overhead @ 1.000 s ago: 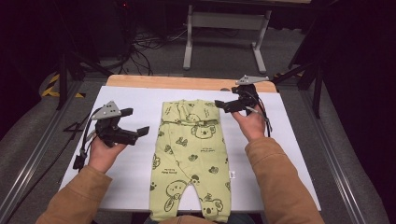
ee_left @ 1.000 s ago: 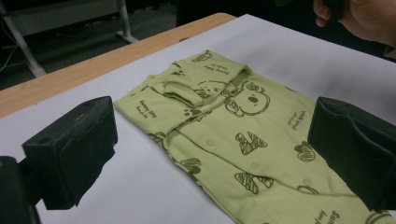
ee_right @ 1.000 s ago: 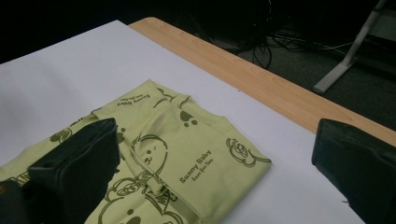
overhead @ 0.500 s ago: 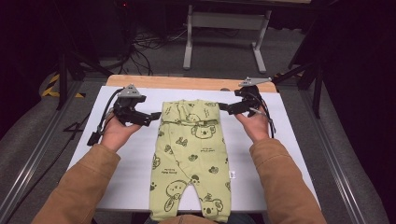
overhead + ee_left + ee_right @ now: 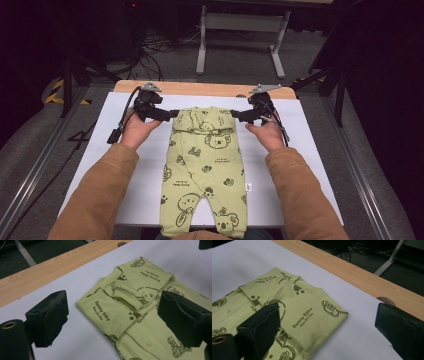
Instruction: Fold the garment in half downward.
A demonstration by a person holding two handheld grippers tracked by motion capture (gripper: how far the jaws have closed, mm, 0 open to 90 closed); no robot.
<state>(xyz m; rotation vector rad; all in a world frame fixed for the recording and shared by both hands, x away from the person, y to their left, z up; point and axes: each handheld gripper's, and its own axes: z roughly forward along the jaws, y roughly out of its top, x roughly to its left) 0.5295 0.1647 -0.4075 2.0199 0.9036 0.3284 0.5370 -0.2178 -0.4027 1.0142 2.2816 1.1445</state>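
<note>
One baby romper (image 5: 205, 170), pale green soft knit with dark olive koala and paw prints, lies flat lengthwise on the white mat (image 5: 310, 165). Its leg ends at the person's edge are cut off by the bottom of the high view, partly behind a brown sleeve (image 5: 100, 200). The top part is folded over itself; what lies under the fold is hidden. Small printed text reads "Sunny Baby" in the right gripper view; a second line below it is too small to read. One round snap (image 5: 149, 343) shows on the front in the left gripper view.

Two grippers, black, boxy, with padded jaws. The left gripper (image 5: 167, 114) sits at the romper's top left corner, the right gripper (image 5: 239, 116) at its top right corner. In the high view their tips are small and dark, so contact with the cloth is hard to make out. In the left gripper view the jaws stand wide apart, the romper's corner between them farther off, nothing pinched. In the right gripper view the jaws are also wide apart, one over the cloth, one over the mat beyond the romper's corner, pads not pressing on anything. Both sets of jaws have just been closing a little, no cloth gripped between them.

Beyond the romper's top edge the mat ends and one strip of light wood tabletop (image 5: 200, 89) shows, smooth, with a round hole (image 5: 386, 300) cut off by the right jaw. Two brown sleeves, two hands. Dark floor past the table, cables hard to tell apart.
</note>
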